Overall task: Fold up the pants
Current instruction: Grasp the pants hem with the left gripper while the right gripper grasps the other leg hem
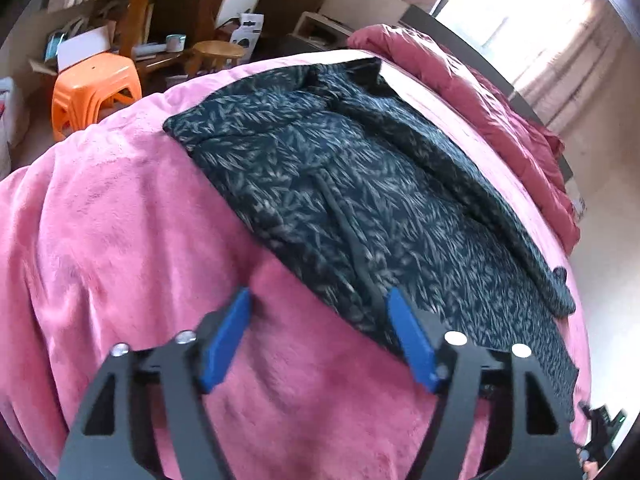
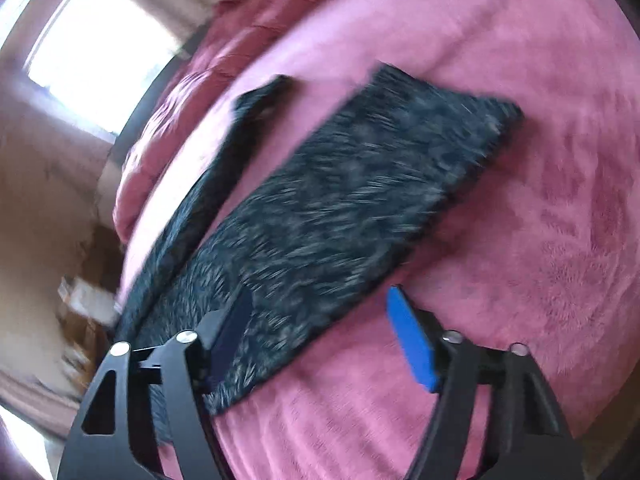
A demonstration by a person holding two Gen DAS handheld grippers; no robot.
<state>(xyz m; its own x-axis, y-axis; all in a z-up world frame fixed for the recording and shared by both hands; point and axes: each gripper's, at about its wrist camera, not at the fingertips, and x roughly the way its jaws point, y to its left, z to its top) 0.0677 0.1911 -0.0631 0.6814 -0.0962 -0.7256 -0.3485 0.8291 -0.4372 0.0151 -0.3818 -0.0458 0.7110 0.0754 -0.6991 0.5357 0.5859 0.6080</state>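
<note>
Clearly the pants [image 1: 360,200] lie spread on the pink blanket [image 1: 120,220], soft, light and limp, so both the left gripper [image 1: 318,308] and right gripper [image 2: 320,304], part-open and empty, should pinch an edge hem.

Pants [image 1: 340,184] spread flat on the blanket [image 1: 120,220] covering the bed; a bunched quilt [image 1: 460,92] along the bed's far side. Stool [image 1: 94,88] and desk [image 1: 168,4] beyond the bed's edge (left wrist view).
</note>
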